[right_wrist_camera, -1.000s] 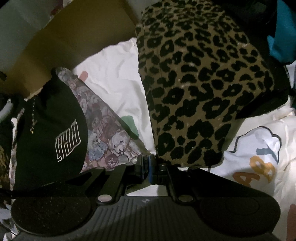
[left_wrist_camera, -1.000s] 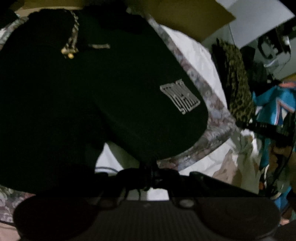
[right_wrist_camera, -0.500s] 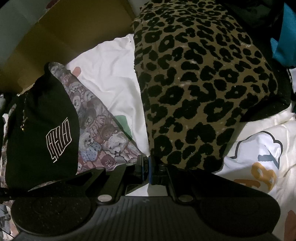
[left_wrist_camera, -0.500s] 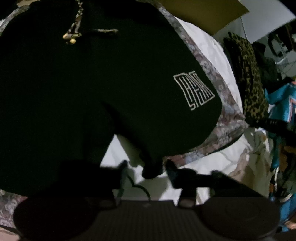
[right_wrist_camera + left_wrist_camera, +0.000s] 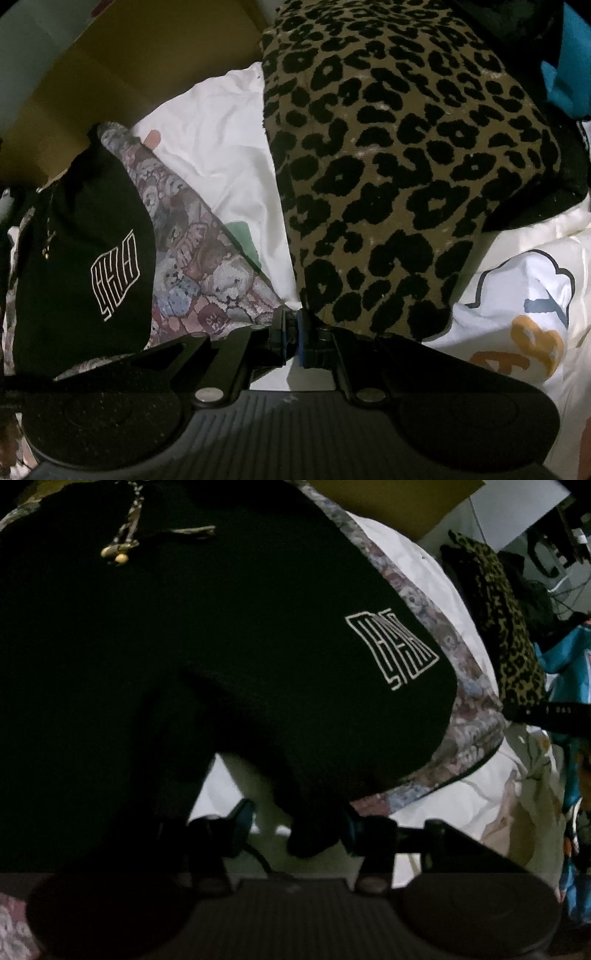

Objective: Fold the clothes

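Black shorts [image 5: 221, 646] with a white outline logo and a beaded drawstring [image 5: 125, 542] lie on a bear-print fabric [image 5: 469, 731] on the bed. A bottom corner of the shorts hangs between the jaws of my left gripper [image 5: 297, 823]. Those jaws are closing; the corner sits by the right finger, and a gap remains on the left side. In the right wrist view the shorts [image 5: 81, 258] lie at the left. My right gripper [image 5: 293, 332] rests at the bottom corner of a folded leopard-print garment [image 5: 388, 166]. Its jaws are just parting by a thin slit, and I see nothing pinched.
A white printed bedsheet [image 5: 214, 147] covers the bed under everything. A brown board [image 5: 129, 66] stands at the far edge. The leopard garment [image 5: 513, 664] and a pile of teal clothing [image 5: 569, 657] crowd the right side in the left wrist view.
My left gripper let go of the shorts' corner, spread its jaws and sank toward the bed. The right gripper stayed in place; a thin slit has appeared between its pads.
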A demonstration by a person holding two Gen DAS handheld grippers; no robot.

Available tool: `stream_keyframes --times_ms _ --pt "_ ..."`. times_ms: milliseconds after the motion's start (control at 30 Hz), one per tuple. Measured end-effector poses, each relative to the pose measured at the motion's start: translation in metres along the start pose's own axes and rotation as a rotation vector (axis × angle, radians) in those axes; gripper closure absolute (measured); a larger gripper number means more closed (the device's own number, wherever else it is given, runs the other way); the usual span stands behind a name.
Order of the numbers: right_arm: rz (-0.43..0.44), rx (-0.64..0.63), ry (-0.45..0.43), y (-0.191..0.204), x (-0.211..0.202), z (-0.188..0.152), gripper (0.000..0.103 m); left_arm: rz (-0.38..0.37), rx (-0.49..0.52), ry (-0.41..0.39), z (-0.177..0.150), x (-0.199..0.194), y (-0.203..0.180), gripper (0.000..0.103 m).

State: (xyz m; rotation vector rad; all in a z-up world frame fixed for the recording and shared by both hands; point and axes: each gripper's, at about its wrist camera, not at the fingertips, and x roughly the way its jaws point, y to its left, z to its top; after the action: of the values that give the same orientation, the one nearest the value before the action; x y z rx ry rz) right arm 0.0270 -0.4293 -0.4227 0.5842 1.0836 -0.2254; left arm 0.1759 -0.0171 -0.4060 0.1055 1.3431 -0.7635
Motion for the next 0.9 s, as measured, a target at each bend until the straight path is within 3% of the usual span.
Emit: stream_keyframes --times_ms 67,100,133,400,633,700,767,900 --pt "0.002 -0.006 -0.001 0.000 -0.001 -0.001 0.094 -0.016 -0.012 0.015 0.000 0.003 0.001 0.074" --pt "0.004 -0.004 -0.003 -0.001 -0.001 -0.001 0.085 -0.031 -0.026 0.025 0.000 0.004 0.002 0.089" --pt "0.005 -0.004 -0.004 -0.002 0.000 -0.001 0.084 -0.051 -0.044 0.033 -0.001 0.005 0.002 0.093" --pt "0.017 -0.047 0.011 0.003 0.005 -0.002 0.076 -0.123 -0.060 0.125 -0.024 -0.008 0.000 0.098" --pt "0.012 -0.095 0.033 0.011 0.015 -0.005 0.075 -0.132 -0.071 0.179 -0.036 -0.011 0.001 0.100" --pt "0.006 -0.117 0.040 0.012 0.017 -0.004 0.078 -0.132 -0.069 0.184 -0.036 -0.011 0.000 0.100" --pt "0.007 -0.134 0.048 0.014 0.017 -0.003 0.092 -0.136 -0.065 0.186 -0.035 -0.012 -0.003 0.101" --pt "0.017 -0.144 0.052 0.015 0.011 0.000 0.096 -0.165 -0.047 0.201 -0.033 -0.024 -0.008 0.101"
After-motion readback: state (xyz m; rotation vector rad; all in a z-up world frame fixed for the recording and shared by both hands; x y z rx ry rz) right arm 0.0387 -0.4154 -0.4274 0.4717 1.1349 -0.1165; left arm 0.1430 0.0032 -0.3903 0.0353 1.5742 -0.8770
